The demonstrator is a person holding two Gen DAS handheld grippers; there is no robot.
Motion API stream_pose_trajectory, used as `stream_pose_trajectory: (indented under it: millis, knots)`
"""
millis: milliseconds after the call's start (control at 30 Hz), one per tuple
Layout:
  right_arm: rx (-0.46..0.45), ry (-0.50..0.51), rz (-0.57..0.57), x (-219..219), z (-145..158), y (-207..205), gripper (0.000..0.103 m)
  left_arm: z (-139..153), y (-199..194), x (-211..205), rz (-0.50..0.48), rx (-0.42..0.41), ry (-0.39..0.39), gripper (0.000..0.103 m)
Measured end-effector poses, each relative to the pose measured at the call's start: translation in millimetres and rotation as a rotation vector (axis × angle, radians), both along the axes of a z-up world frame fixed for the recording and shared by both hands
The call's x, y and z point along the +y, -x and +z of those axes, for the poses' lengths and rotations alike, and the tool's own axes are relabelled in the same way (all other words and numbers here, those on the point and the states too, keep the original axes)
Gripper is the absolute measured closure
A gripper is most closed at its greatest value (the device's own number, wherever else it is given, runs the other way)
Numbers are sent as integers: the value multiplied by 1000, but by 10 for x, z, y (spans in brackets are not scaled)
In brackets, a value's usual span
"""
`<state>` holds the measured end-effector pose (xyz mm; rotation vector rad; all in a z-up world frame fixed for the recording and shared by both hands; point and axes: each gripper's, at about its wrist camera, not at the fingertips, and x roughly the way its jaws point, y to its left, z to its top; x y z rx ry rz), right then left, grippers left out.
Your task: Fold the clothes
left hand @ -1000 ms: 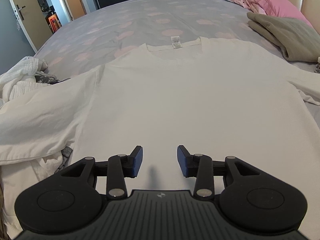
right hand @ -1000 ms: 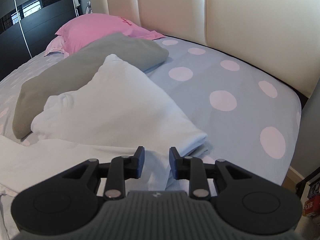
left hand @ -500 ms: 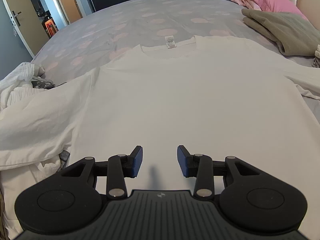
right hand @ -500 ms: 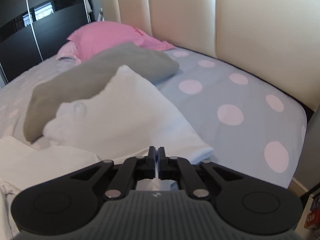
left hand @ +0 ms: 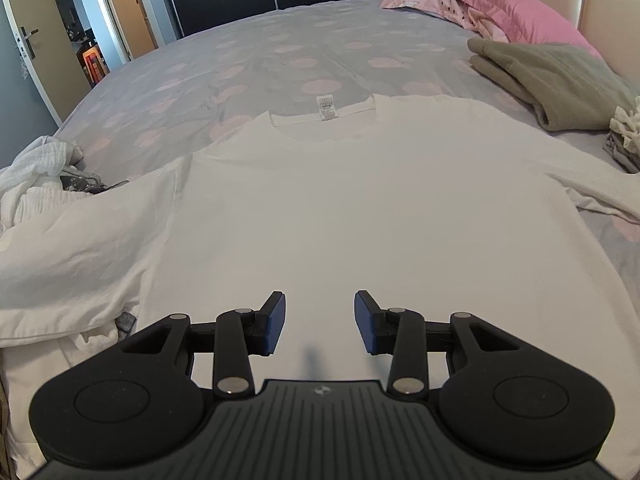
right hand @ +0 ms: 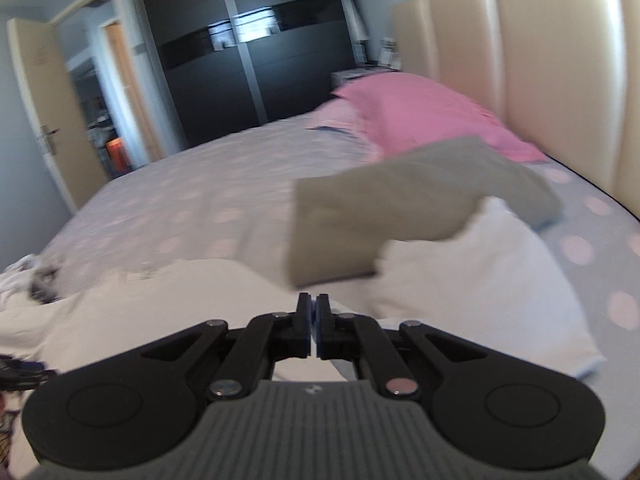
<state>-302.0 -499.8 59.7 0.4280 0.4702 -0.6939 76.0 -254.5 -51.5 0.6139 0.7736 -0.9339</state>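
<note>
A white T-shirt (left hand: 352,208) lies spread flat on the bed, collar and label at the far side, sleeves out to both sides. My left gripper (left hand: 320,322) hovers open and empty over its near hem. My right gripper (right hand: 313,320) is shut with nothing visibly between its pads, above the shirt's right part (right hand: 192,296). That view is motion-blurred. A folded white garment (right hand: 480,280) lies right of it, with a folded grey-olive garment (right hand: 400,208) behind.
The bed has a grey sheet with pink dots (left hand: 248,72). A pink pillow (left hand: 492,8) and the folded grey-olive garment (left hand: 560,80) lie at far right. A heap of white laundry (left hand: 36,184) lies left. A cream padded headboard (right hand: 540,64) stands to the right.
My right gripper shut and swung left, from facing the headboard corner to facing across the bed. My left gripper drew back slightly and stays open.
</note>
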Motion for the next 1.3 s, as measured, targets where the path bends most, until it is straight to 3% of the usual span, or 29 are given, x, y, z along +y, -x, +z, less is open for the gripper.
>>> stream_pose_trajectory:
  millis: [367,600,800,867,1100,1300]
  knots:
    - [65,-53,366,902,104,-1455,101,198,9,53,-27,29,59,66]
    - [172,-106,508,1307,-277,-2246,101,243,-37,72,-21,51,77,66]
    - [270,-112,534,1362,-683,-2689,100,226,-1,82,-58,65,73,63]
    - [280,-127,537,1331,-767,-2772,96,195,35,77,-80,70,67,63]
    - [277,-135,507,1214,-828,-2791,93,60,144,17,-154,173,82,59]
    - [286,-148,430,964,-889,-2599,93,-50,153,-217,-136,257,72,59]
